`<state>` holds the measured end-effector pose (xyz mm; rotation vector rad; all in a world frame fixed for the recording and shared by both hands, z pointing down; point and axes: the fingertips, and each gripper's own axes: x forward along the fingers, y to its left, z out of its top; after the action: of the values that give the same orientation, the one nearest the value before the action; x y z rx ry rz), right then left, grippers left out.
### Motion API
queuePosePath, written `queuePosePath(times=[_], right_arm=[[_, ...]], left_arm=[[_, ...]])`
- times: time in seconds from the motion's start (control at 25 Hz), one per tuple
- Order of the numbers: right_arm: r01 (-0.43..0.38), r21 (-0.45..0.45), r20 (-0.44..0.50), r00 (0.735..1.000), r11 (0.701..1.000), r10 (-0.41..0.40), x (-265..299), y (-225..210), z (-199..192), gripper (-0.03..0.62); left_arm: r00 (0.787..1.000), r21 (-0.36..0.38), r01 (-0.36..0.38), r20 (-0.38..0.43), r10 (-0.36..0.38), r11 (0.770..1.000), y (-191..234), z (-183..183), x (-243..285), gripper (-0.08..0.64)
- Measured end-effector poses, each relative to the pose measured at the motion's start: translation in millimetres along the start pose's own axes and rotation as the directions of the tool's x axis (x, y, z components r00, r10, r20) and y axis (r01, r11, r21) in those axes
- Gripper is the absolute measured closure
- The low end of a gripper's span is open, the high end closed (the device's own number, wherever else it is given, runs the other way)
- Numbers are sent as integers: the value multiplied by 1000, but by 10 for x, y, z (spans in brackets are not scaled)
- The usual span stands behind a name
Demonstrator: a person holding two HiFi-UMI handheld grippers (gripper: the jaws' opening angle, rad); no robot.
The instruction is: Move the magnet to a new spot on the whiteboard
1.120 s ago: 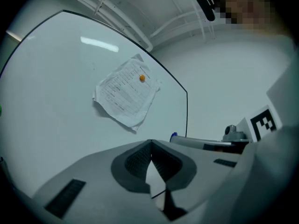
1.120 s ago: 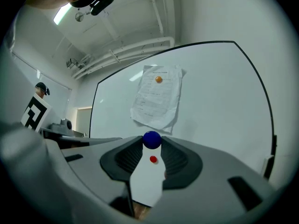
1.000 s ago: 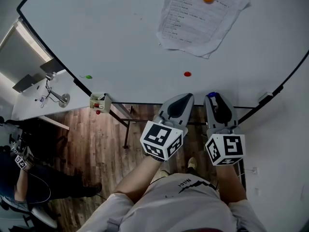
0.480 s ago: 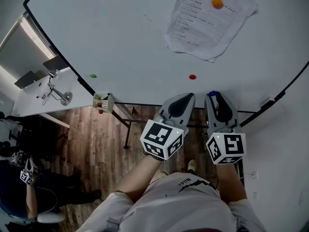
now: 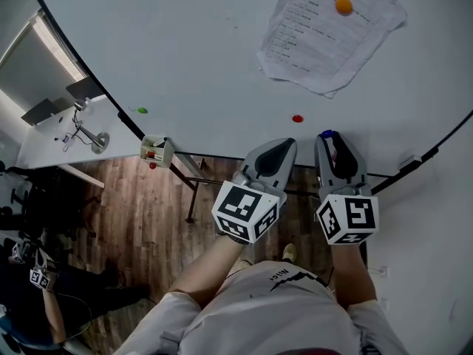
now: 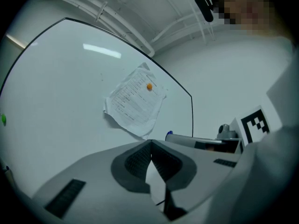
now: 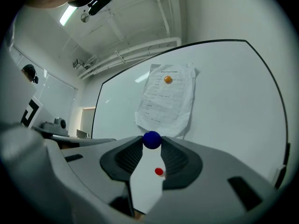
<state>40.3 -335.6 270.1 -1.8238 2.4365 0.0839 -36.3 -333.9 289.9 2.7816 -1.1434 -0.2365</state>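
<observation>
A blue ball magnet (image 7: 152, 140) is pinched between the tips of my right gripper (image 7: 152, 142), which is shut on it. In the head view that blue magnet (image 5: 327, 134) sits at the whiteboard's (image 5: 192, 50) lower edge, just right of a red magnet (image 5: 297, 118) stuck on the board. The red magnet (image 7: 159, 171) also shows between the right jaws, below the blue one. My left gripper (image 5: 284, 145) is shut with nothing in it, its tips (image 6: 151, 143) just short of the board. Whether the blue magnet touches the board is unclear.
An orange magnet (image 5: 344, 6) pins a crumpled printed sheet (image 5: 325, 32) to the board's upper right. A green magnet (image 5: 142, 110) sits at the board's left edge, above a small marker holder (image 5: 155, 151). Wood floor and a desk (image 5: 52, 143) lie left.
Both grippers have edged up toward the board; the blue magnet now sits closer to the red one. The head view has shifted slightly, and the person at lower left has moved.
</observation>
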Motion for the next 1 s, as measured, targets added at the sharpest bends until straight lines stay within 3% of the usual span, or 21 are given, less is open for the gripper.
queuePosePath(times=[0.56, 1.0], right_arm=[[38, -90, 8, 999, 995, -37, 523, -283, 111, 462], [44, -127, -7, 999, 991, -46, 792, -373, 121, 462]], left_arm=[[999, 21, -47, -5, 47, 999, 210, -6, 9, 549], [1000, 31, -28, 13, 28, 999, 247, 33, 147, 549]])
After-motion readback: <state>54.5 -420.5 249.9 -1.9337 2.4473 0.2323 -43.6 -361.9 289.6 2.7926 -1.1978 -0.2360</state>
